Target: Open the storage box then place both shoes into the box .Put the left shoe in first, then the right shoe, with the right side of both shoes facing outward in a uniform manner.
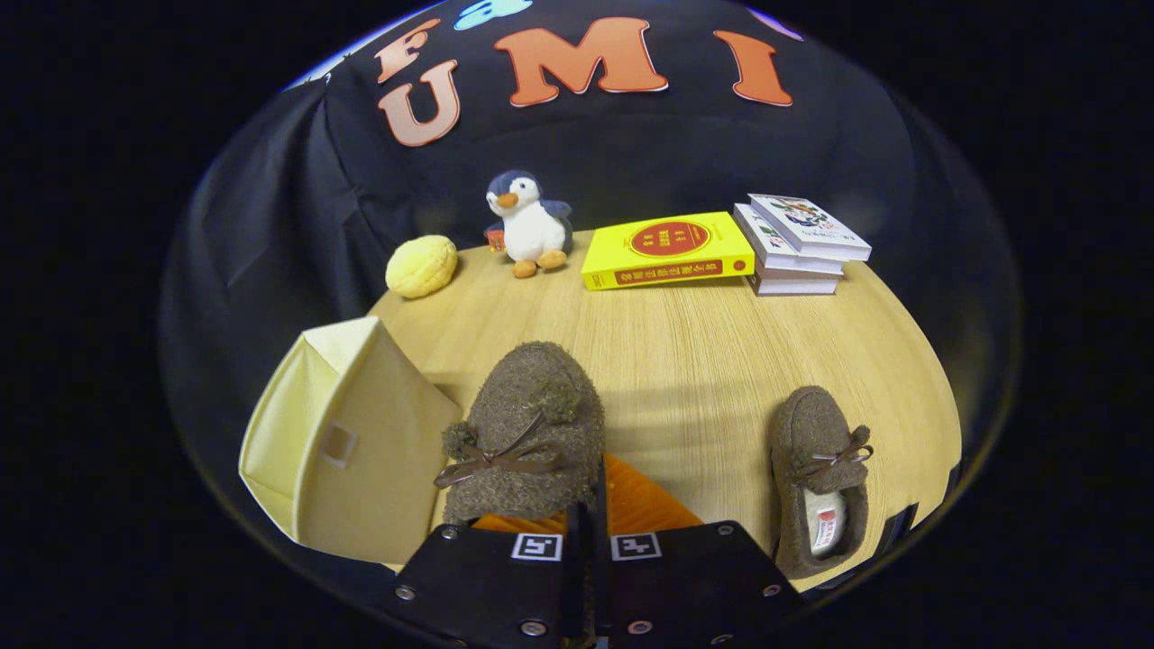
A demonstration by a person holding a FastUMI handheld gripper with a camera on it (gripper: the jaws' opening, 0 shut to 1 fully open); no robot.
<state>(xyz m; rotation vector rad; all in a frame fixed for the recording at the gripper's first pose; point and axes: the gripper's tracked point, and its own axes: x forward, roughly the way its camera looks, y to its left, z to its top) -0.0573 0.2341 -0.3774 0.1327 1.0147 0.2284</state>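
Fuzzy brown left shoe [527, 433] sat clamped in the tool [586, 518] beside the open storage box [347, 442]; right shoe [820, 478] waited on the worktop [685, 351].

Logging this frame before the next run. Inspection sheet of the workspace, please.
Surface: light wooden tabletop, round-edged.
Job's things: pale yellow fabric storage box beside the fingers, whether it is open cannot be told; brown fuzzy slipper with pompoms and bow raised at the fingers; second brown fuzzy slipper lying on the table apart from it, opening up.
Clutter: plush penguin, yellow bun-shaped toy, yellow book, stack of white books, all beyond the slippers.
Grippers: gripper fingers close together at the first slipper's heel; grip hidden by the slipper.
Cables: nothing seen.
Surroundings: black cloth wall.
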